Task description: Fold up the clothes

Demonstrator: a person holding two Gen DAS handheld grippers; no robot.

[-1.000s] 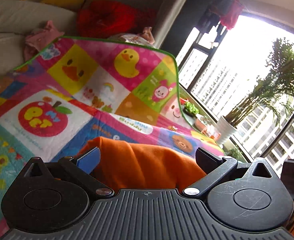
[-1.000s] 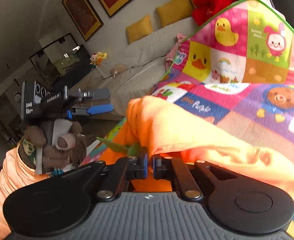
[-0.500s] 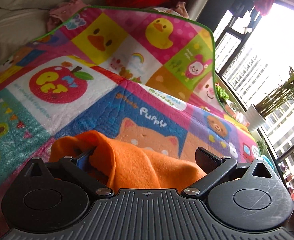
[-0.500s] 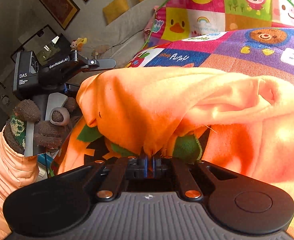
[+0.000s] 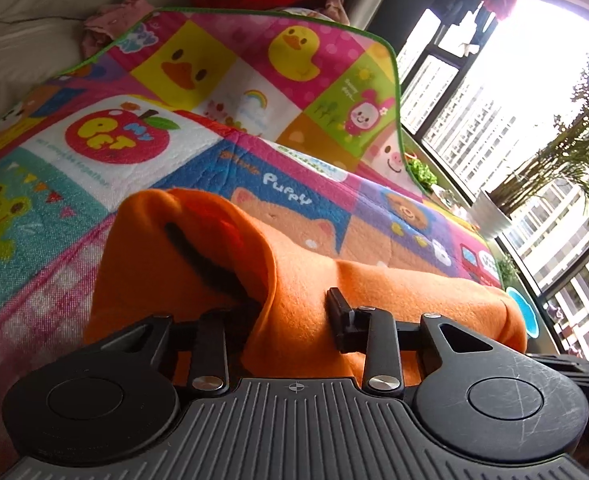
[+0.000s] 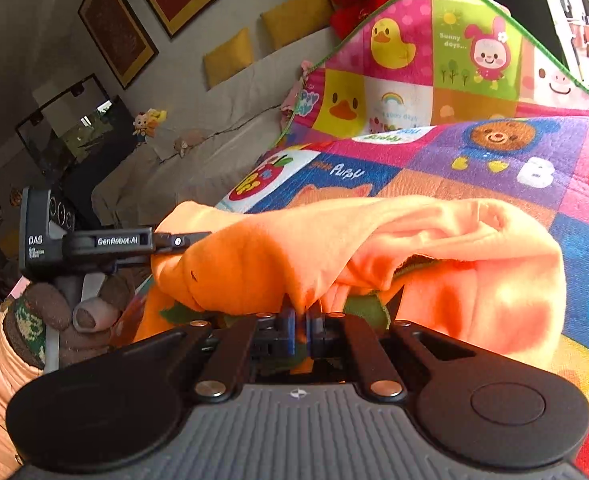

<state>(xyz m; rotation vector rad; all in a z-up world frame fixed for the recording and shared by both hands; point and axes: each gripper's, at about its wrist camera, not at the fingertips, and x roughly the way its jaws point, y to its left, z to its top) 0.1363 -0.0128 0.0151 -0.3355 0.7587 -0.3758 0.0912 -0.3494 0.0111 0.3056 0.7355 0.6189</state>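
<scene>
- Right gripper (image 6: 301, 330) is pinching the orange garment (image 6: 374, 240), jaws together on cloth.
- Left gripper (image 5: 294, 312) is straddling a fold, fingers partly apart; the garment's length is running toward two o'clock.

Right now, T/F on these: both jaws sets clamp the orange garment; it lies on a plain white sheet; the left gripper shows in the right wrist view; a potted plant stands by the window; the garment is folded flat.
1. The right gripper has its jaws shut on the orange garment. True.
2. The left gripper is fully shut. False: its jaws stand apart, with cloth between them.
3. The garment lies on a plain white sheet. False: it lies on a colourful cartoon play mat.
4. The left gripper shows in the right wrist view. True.
5. A potted plant stands by the window. True.
6. The garment is folded flat. False: it is bunched and lifted.
</scene>
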